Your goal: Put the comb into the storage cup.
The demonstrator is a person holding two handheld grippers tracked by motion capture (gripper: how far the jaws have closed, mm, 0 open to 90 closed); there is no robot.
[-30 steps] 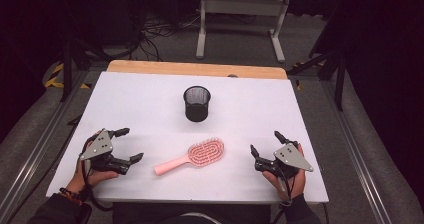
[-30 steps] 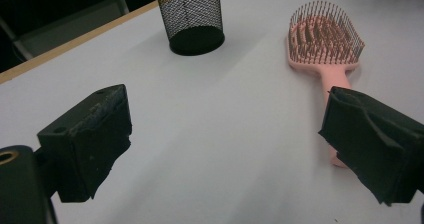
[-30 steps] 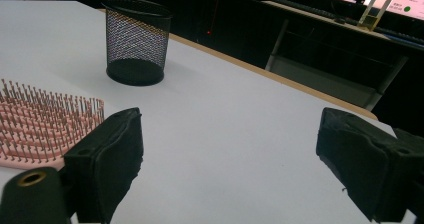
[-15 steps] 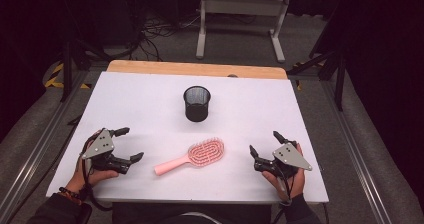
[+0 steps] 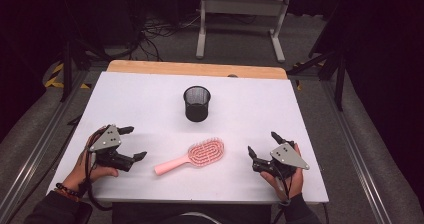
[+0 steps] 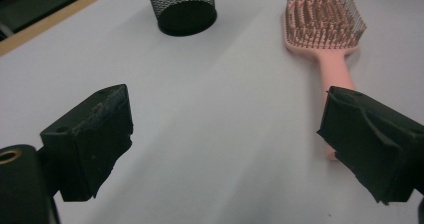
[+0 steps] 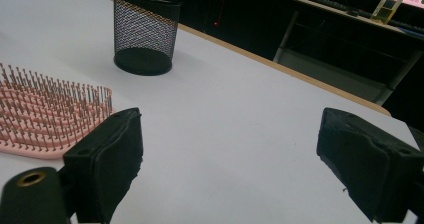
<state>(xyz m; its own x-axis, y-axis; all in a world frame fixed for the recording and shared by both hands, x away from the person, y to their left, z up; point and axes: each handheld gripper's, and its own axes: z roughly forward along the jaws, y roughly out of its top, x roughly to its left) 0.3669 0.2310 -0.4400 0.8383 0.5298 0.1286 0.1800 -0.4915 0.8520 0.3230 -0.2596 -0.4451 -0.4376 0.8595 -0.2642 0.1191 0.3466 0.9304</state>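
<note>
White worktop [image 5: 150,99], dark room. Pink hairbrush [image 5: 192,156] lies at centre, bristles up; mesh cup [image 5: 196,103] at its 12 o'clock. Left gripper [image 5: 131,143] at 9, right gripper [image 5: 262,144] at 3, both open, empty.

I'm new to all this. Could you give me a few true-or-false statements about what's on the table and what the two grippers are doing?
1. The hairbrush lies bristles up on the table. True.
2. The brush stands inside the mesh cup. False: it lies on the table, nearer the person than the cup.
3. The left gripper is shut on the brush handle. False: its jaws are open with nothing between them.
4. The right gripper is open and holds nothing. True.
5. The cup lies tipped on its side. False: it stands upright.
</note>
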